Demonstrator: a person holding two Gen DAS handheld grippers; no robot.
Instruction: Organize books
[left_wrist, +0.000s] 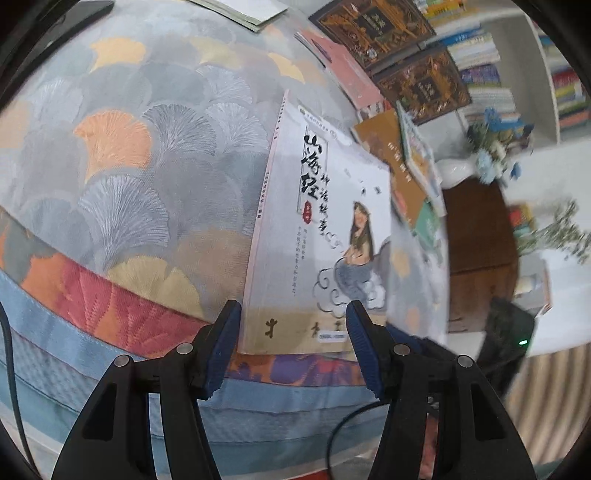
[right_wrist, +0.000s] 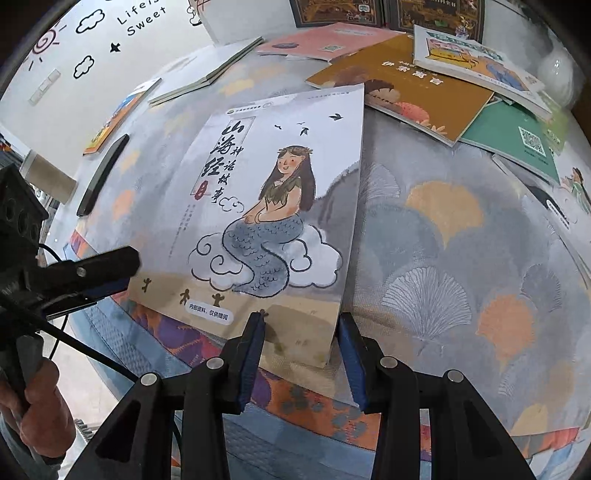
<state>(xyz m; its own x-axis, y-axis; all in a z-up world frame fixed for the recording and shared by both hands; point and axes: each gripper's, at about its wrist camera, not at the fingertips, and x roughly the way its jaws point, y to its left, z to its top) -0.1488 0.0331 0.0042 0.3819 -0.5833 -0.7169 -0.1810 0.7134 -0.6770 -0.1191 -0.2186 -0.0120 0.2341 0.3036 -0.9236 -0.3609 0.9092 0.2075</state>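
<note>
A white book with a mermaid on its cover (left_wrist: 325, 221) (right_wrist: 277, 192) lies flat on the fan-patterned tablecloth (left_wrist: 129, 166), close to the table's front edge. My left gripper (left_wrist: 293, 321) hovers over the book's near edge with its blue pads apart and nothing pressed between them. From the right wrist view the left gripper (right_wrist: 125, 273) sits by the book's near left corner. My right gripper (right_wrist: 301, 328) stands open over the near right corner, its fingers either side of that corner without squeezing it.
Loose books are piled at the back right: a brown one (right_wrist: 402, 88), a green one (right_wrist: 513, 136), a pink one (right_wrist: 325, 40). A dark flat device (right_wrist: 103, 173) and thin booklets (right_wrist: 207, 74) lie at the left. A white vase (left_wrist: 454, 170) and bookshelves (left_wrist: 480, 55) stand beyond.
</note>
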